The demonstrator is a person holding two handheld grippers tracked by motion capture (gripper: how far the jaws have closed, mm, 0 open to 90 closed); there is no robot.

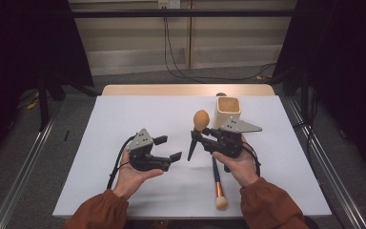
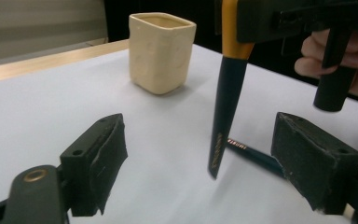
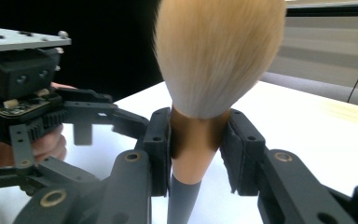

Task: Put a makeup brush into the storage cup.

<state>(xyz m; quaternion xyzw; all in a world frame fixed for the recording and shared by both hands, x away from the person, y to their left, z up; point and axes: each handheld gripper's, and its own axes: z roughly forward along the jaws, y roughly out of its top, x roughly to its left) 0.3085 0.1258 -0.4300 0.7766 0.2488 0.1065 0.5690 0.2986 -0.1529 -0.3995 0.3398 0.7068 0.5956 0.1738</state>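
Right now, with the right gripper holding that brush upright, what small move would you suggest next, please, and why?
Probably carry the brush across to the cup. The right gripper clamps its ferrule with the handle pointing down, the left gripper stands open and apart, and the cup sits open just behind.

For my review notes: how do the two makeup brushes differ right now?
The held brush stands nearly upright, bristles up, clamped in the right gripper; the lying brush rests flat on the table, untouched, bristles toward the person. The held one's head looks bigger. Both have dark handles, copper ferrules and tan bristles.
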